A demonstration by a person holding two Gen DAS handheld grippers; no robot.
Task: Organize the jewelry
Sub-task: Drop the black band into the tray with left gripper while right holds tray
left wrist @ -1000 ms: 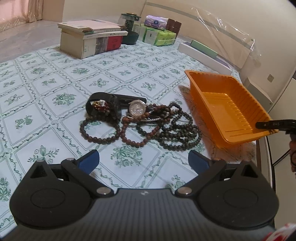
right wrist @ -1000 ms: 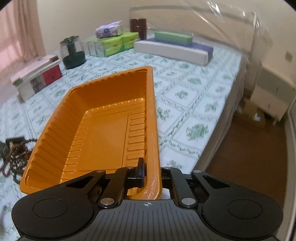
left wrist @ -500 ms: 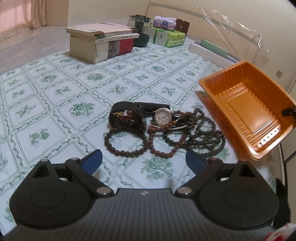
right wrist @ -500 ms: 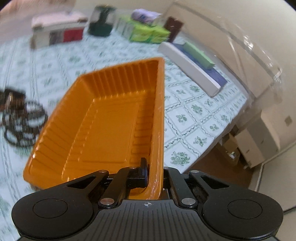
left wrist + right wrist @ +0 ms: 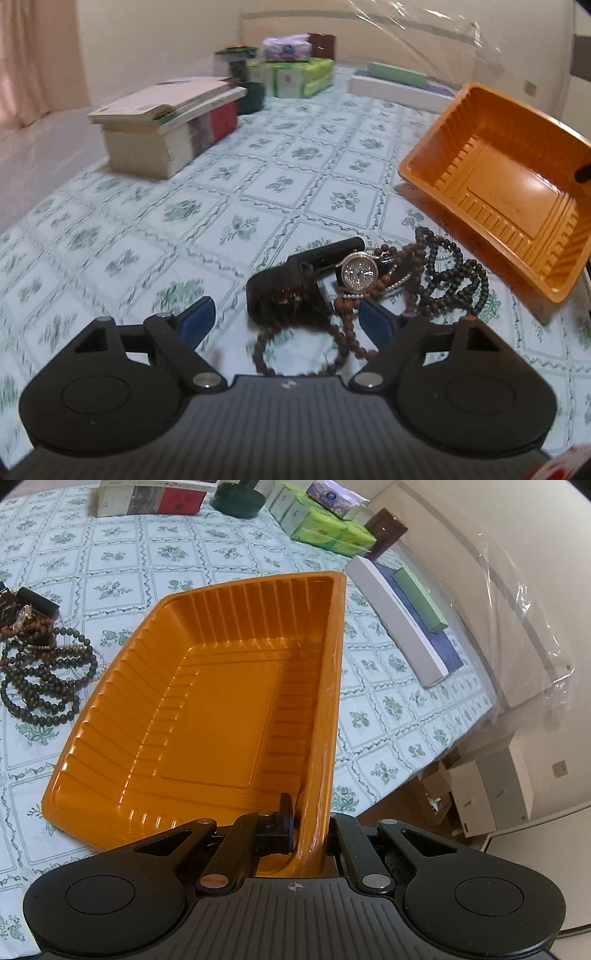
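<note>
Left wrist view: 1 heap of jewelry lies on the floral bed sheet (image 5: pixel 258 192), just ahead of the left claw (image 5: pixel 284 321). In it I count 1 watch (image 5: pixel 359 273) with a sparkling round dial, 1 black case (image 5: pixel 291 291) at the watch's 9 o'clock, at least 2 brown bead strands (image 5: pixel 347 332) and several black bead strands (image 5: pixel 454 273) at its 3 o'clock; the tangle hides the exact number. The left claw is spread, its 2 blue pads (image 5: pixel 195 319) apart and pressing on nothing; its jaws have just been closing, with the brown beads and case lying below the gap.

1 orange tray (image 5: pixel 491 173), ribbed inside and holding nothing, hangs tilted at 2 o'clock from the heap. In the right wrist view the right claw (image 5: pixel 310 823) is pressed together on the tray's near rim, 1 black finger (image 5: pixel 277 827) inside the wall. At 12 o'clock stand 1 stack of books (image 5: pixel 166 129) and green tissue packs (image 5: pixel 299 75).
</note>
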